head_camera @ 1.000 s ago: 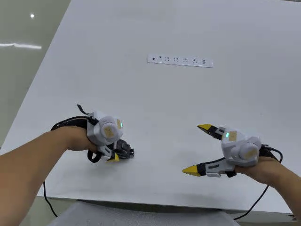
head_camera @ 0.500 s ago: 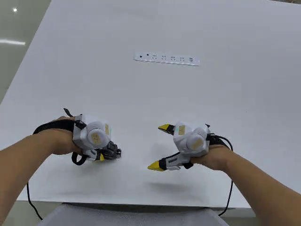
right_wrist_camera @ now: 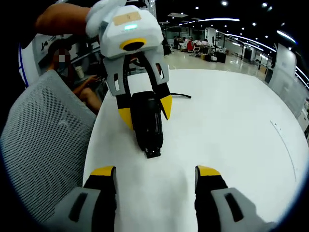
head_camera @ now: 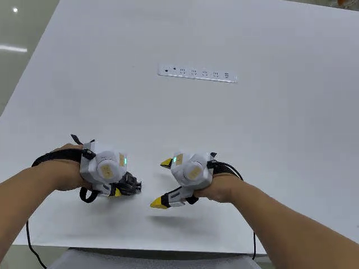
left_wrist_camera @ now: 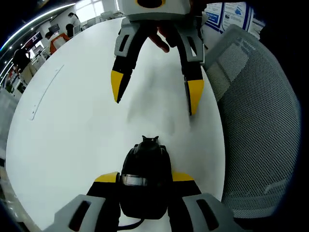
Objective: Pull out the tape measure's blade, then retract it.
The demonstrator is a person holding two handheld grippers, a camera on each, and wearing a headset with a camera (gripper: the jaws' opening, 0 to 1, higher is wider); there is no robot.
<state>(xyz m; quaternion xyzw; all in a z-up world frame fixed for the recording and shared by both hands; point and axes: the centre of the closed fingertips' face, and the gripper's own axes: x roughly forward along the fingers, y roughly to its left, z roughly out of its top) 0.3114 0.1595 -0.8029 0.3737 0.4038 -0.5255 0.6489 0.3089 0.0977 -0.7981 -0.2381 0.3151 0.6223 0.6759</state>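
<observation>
One tape measure (left_wrist_camera: 145,166), black, clamped in left tool (head_camera: 127,189), right tool (head_camera: 162,184) spread wide, facing it

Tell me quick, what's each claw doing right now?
Left claw: closed on the black tape measure.
Right claw: open, holding nothing.

White table (head_camera: 269,112), matte. White power strip (head_camera: 197,73) lies flat on it toward the far side, sockets up (exact count unclear). Glossy grey floor (head_camera: 22,50) at left w/ light glare. Grey mesh chair (left_wrist_camera: 260,121) just beside table's near edge. Bkgd: open office, ceiling lights (right_wrist_camera: 227,21), blue-white posters (left_wrist_camera: 231,12), people (left_wrist_camera: 21,60) far off.
</observation>
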